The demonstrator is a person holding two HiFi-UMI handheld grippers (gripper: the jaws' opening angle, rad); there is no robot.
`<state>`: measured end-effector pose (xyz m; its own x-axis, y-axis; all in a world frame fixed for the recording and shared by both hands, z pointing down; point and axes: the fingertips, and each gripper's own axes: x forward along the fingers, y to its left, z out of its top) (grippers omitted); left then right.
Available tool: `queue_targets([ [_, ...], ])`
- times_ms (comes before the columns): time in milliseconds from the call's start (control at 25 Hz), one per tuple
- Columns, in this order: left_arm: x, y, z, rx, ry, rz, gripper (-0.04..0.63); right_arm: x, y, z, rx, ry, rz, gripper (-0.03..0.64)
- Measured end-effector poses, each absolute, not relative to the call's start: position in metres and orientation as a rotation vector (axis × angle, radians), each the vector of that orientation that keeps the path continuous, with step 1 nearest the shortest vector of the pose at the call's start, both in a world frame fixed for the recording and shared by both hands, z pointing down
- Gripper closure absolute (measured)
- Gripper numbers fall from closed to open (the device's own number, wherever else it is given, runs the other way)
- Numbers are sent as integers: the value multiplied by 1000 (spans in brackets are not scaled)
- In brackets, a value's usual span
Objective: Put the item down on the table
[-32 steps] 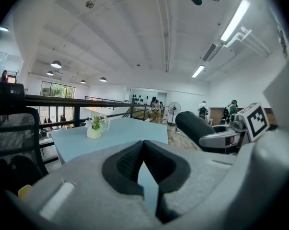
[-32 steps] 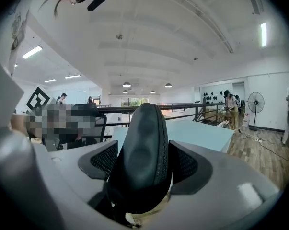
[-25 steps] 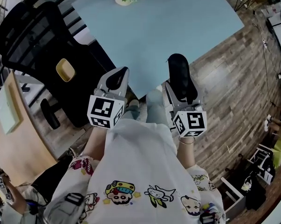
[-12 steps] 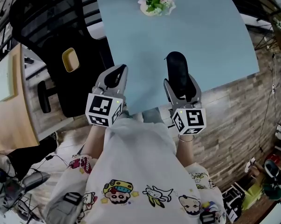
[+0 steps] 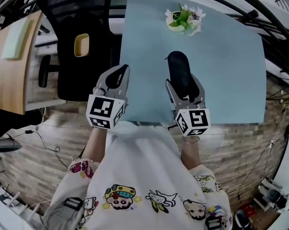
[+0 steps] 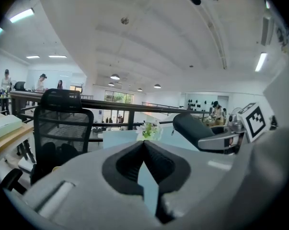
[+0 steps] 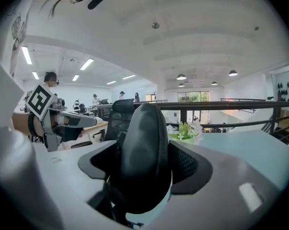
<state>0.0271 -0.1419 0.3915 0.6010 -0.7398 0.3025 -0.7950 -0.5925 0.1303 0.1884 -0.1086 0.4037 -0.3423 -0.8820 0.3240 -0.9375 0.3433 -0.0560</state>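
Light blue rectangular desk [image 5: 230, 80] on a wood-plank floor [image 5: 34, 152], open office. My right gripper [image 5: 183, 84] clamps a black oval zip case [image 5: 178, 63] over the desk's near half. My left gripper [image 5: 119, 74] is clenched and empty. A white flower bowl [image 5: 184, 19] sits at the far edge, with a black mesh chair [image 5: 77, 13] to the left.

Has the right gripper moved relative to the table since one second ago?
Yes. The right gripper, holding the case, went forward from the table corner toward the flowers.
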Motion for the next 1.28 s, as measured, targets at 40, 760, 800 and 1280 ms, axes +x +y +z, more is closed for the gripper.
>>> queue_targets([
  [40, 25, -141, 392, 2557, -1299, 313, 595, 188, -112, 405, 1605, -2390, 339, 276],
  [760, 3, -132, 386, 2479, -1428, 278, 595, 156, -119, 408, 1420, -2467, 331, 276],
  [800, 2, -132, 387, 2479, -1426, 278, 595, 154, -118, 408, 1414, -2467, 332, 276],
  [1280, -7, -120, 414, 2421, -1407, 312, 595, 127, -109, 443, 1276, -2456, 397, 276],
])
